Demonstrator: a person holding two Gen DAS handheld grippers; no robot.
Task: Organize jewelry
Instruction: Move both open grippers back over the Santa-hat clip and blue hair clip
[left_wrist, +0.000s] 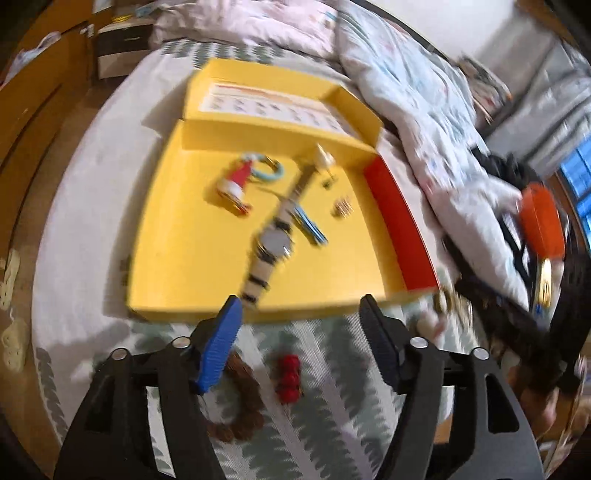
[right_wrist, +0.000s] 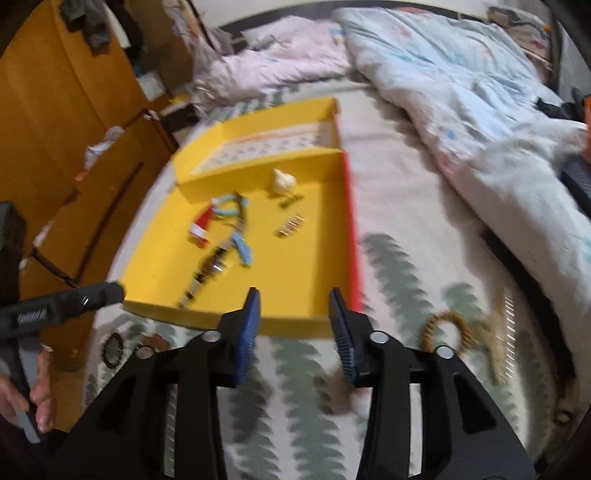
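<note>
A shallow yellow box (left_wrist: 184, 240) lies on the bed with its lid folded back. Inside it are a striped-band watch (left_wrist: 275, 240), a red-and-white keychain (left_wrist: 236, 184), a blue clip (left_wrist: 310, 227), small gold earrings (left_wrist: 341, 208) and a white charm (left_wrist: 325, 157). My left gripper (left_wrist: 299, 306) hovers open over the box's near edge, nothing between its fingers. Below it on the sheet lie a brown bead bracelet (left_wrist: 243, 406) and a red bead piece (left_wrist: 290, 376). My right gripper (right_wrist: 293, 295) is open and empty too, above the same box (right_wrist: 295, 266). A gold bracelet (right_wrist: 447, 328) lies on the sheet to its right.
A rumpled pale quilt (right_wrist: 480, 110) covers the right and far side of the bed. A wooden cabinet (right_wrist: 74, 110) stands to the left. A black hair tie (right_wrist: 112, 349) lies on the sheet near a person's hand (right_wrist: 40, 402). An orange object (left_wrist: 543, 225) shows at the right.
</note>
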